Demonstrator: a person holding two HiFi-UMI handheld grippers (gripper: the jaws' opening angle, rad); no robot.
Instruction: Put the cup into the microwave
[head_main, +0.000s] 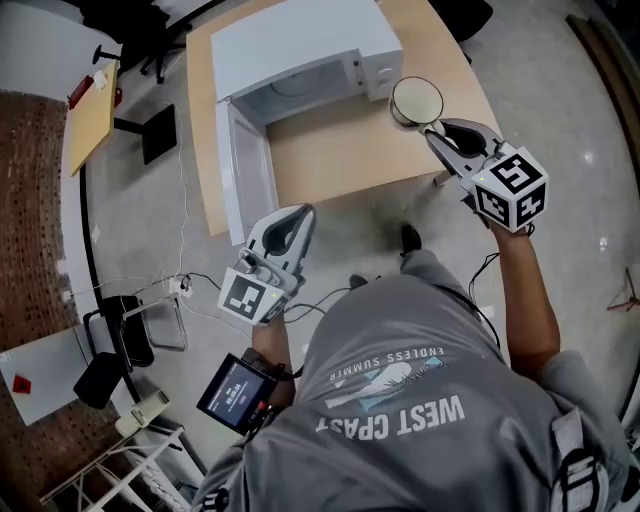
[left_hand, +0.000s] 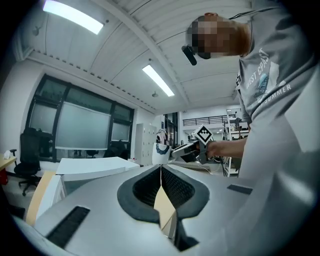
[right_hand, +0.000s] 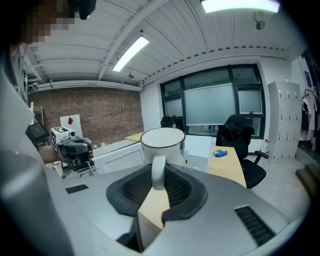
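Cup (head_main: 416, 101): white, upright, off the table (head_main: 340, 155), just beside the open microwave (head_main: 300, 45). Handle clamped between the half-closed jaws of the right gripper (head_main: 432, 135). Left gripper (head_main: 300, 215): jaws pressed together, nothing between them, near the microwave door (head_main: 245, 175).

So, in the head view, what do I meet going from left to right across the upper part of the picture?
Yellow desk → open microwave door → microwave control panel → cup → right tongs, gripping the cup's handle.
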